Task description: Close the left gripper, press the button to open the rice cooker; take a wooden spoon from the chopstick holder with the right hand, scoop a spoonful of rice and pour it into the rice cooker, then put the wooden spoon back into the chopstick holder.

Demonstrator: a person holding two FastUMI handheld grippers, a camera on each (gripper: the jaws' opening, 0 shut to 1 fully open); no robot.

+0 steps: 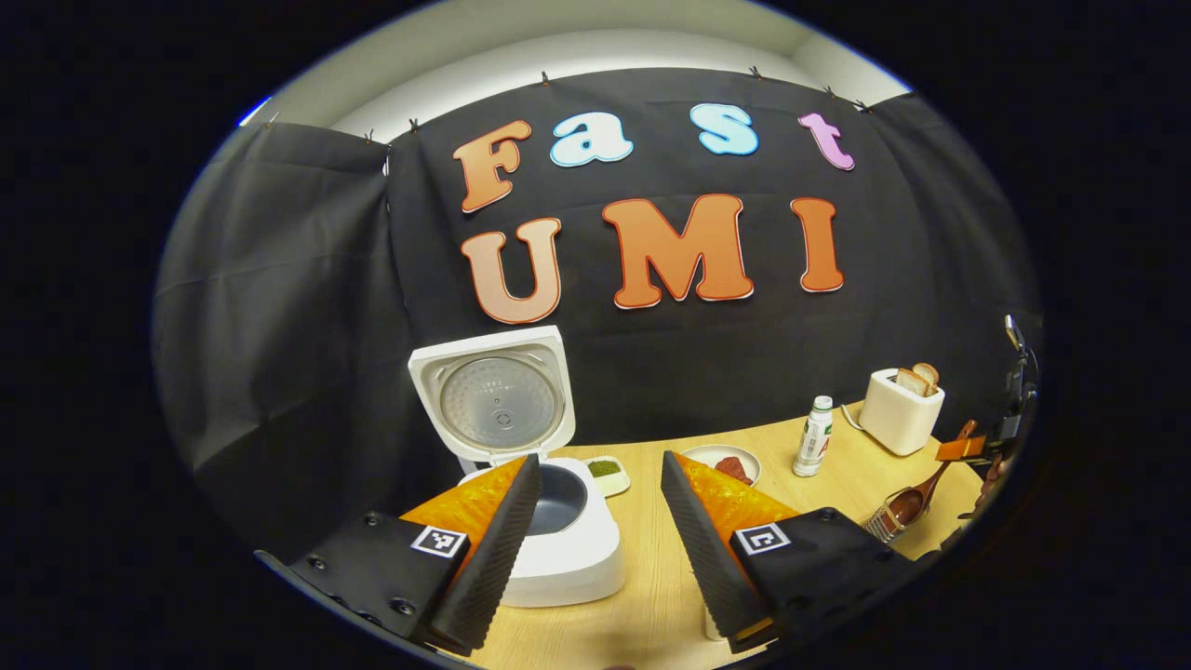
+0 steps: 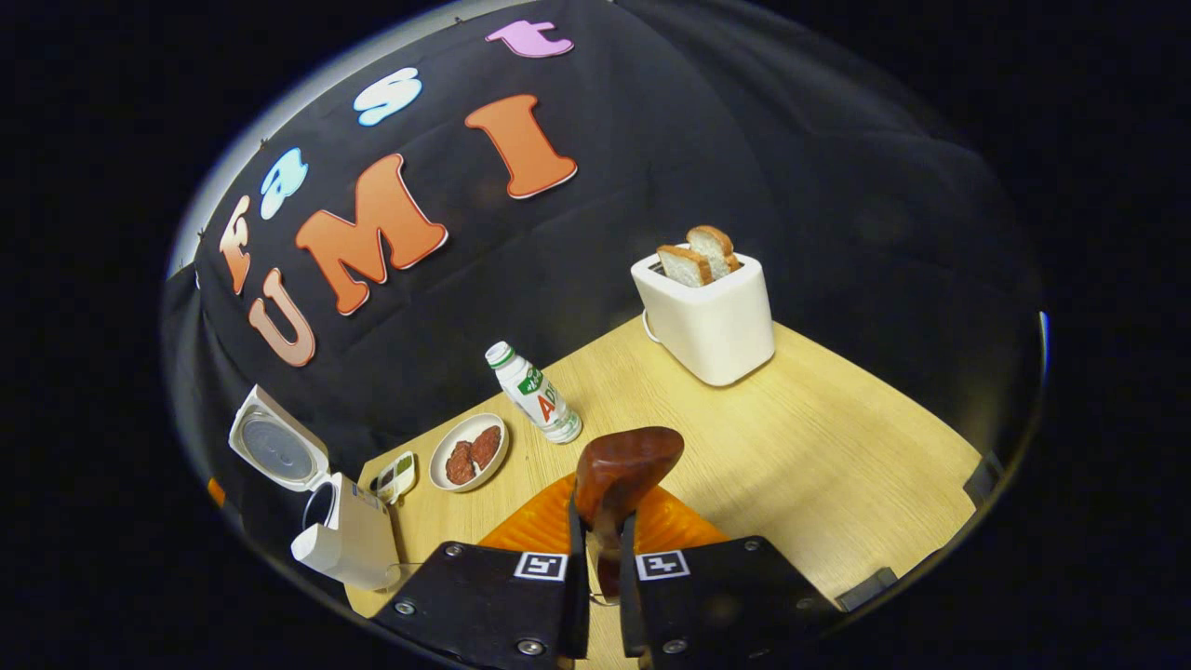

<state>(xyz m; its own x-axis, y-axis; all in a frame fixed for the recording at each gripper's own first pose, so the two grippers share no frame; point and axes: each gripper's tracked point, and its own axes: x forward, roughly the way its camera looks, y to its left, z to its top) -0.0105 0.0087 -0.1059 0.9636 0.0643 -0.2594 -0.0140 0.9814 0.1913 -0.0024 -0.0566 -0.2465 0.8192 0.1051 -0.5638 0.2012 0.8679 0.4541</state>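
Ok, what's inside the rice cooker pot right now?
The rice cooker has its lid up. The visible part of the inner pot looks bare, with no rice; the left gripper's finger covers the rest.

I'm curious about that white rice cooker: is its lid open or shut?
Open. The rice cooker has its lid swung upright, and the inner pot shows below it.

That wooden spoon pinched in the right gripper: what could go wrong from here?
The right gripper pinches the wooden spoon low on its narrow handle, so it might twist or slip during scooping. The route to the rice cooker, whose lid stands open, passes the bottle and the plate; a wide swing could knock them. The left gripper hangs open right beside the pot and could get in the way of pouring.
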